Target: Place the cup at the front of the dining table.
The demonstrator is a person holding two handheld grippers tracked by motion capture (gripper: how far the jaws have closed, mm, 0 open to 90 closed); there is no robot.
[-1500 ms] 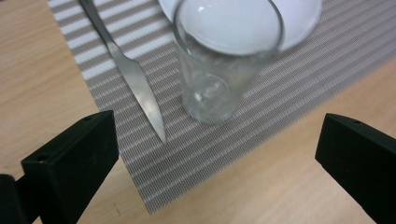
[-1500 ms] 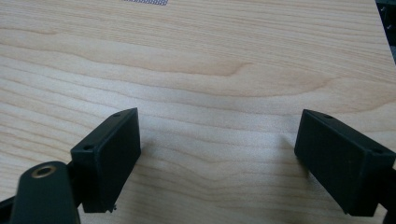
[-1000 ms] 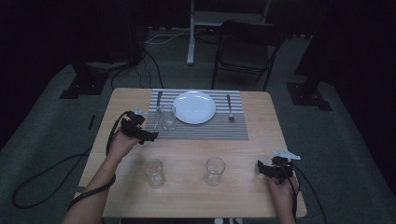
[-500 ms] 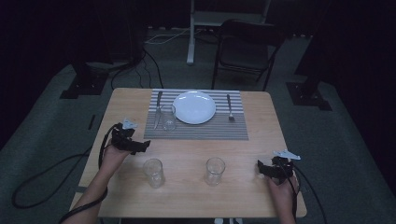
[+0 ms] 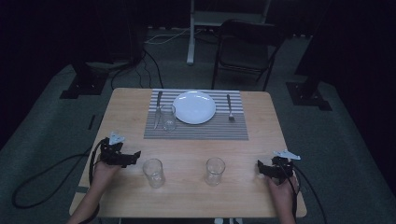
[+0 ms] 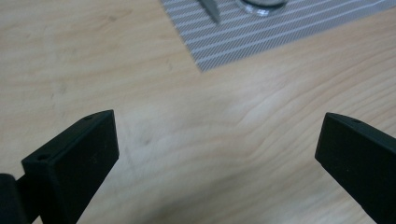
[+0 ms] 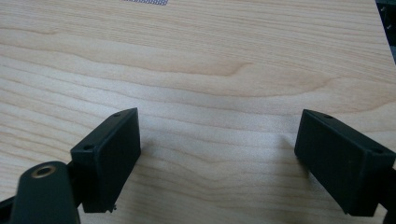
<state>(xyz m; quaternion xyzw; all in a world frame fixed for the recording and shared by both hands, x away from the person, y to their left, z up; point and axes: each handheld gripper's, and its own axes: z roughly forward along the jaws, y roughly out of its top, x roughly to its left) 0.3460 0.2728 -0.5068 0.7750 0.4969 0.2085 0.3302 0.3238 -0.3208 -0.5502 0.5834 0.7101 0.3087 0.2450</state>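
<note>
Two empty glasses stand on the bare wood near the front edge of the table point(image 5: 261, 140). The left glass point(image 5: 153, 173) and the right glass point(image 5: 215, 171) sit well apart, side by side, both upright. A third glass point(image 5: 168, 117) stands upright farther back on the striped placemat point(image 5: 196, 129), near the mat's left edge.

The placemat lies against the middle of the table's far edge. On it a white plate point(image 5: 194, 107) sits in the centre, a knife point(image 5: 158, 108) lies along the left side just beside the third glass, and a fork point(image 5: 229, 107) lies to the right of the plate, apart from it.

The left gripper point(image 5: 128, 157) is held low at the table's front left corner area, its jaws pointing toward the left glass, near it but not touching. In the left gripper view its jaws stand wide apart over bare wood with nothing between them; the placemat corner point(image 6: 243, 42), the knife tip point(image 6: 211, 8) and the base of the third glass point(image 6: 261, 5) show at the top.

The right gripper point(image 5: 262, 169) is held low near the front right corner, its jaws pointing toward the right glass and well clear of it. In the right gripper view its jaws are also spread wide over bare wood, holding nothing.

A cable point(image 5: 42, 175) trails from the left gripper down to the floor. Behind the table stands a dark folding chair point(image 5: 245, 51).
</note>
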